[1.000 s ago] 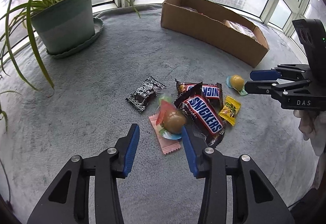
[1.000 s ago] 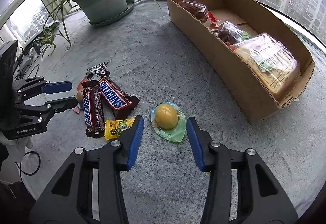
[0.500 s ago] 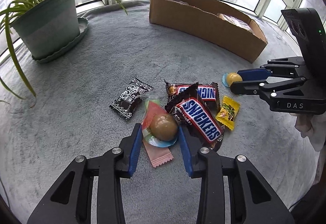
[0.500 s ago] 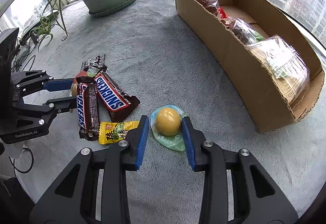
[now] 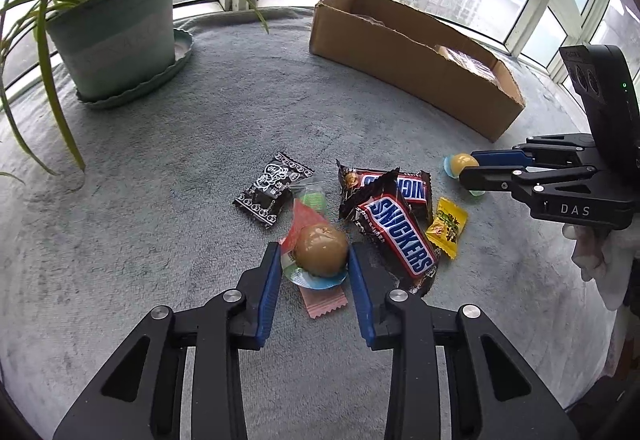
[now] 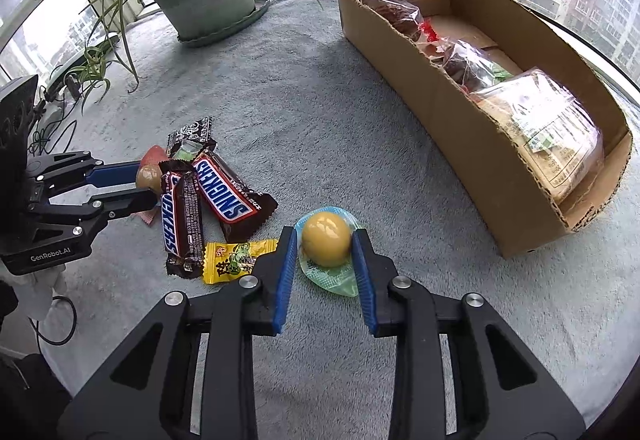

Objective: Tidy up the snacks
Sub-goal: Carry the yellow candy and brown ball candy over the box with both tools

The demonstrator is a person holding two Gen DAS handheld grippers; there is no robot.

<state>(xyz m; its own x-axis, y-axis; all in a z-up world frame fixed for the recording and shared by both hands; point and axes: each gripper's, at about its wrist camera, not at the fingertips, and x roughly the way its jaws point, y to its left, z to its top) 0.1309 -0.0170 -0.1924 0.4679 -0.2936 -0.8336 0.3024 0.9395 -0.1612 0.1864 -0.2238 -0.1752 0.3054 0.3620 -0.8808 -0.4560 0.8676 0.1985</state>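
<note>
Both sets of tongs have drawn in around their candies since a second ago, when each stood spread wide on either side of one.

Biggest on the grey carpet [image 6: 304,112] is the long cardboard box [image 6: 460,144], open on top and standing near the windows. Inside it lie clear bags in a row: one of dark reddish snacks [image 6: 396,14] at the far end, another dark one [image 6: 468,66] in the middle, and a large pale packet with a printed label [image 6: 548,128] filling the near end. Across the carpet a potted spider plant [image 5: 116,36] sits in its green saucer [image 5: 176,68].

Well apart from the box is the loose heap of snacks. Two Snickers bars [image 5: 396,228] overlap, one crossing the other. Just beside them lie a black printed sachet [image 5: 274,190] and a small yellow sachet [image 5: 447,226], and a pink wrapper [image 5: 324,302] pokes out beneath the heap's near edge.

Left gripper [image 5: 314,272] is closing its jaws on a brown round candy [image 5: 320,250] in a clear cup; the blue pads sit against the cup's edges.

Right gripper [image 6: 326,260] is closing too, its pads touching both sides of a yellow round candy [image 6: 326,244] on a green-blue film, lying between the heap and the box.
</note>
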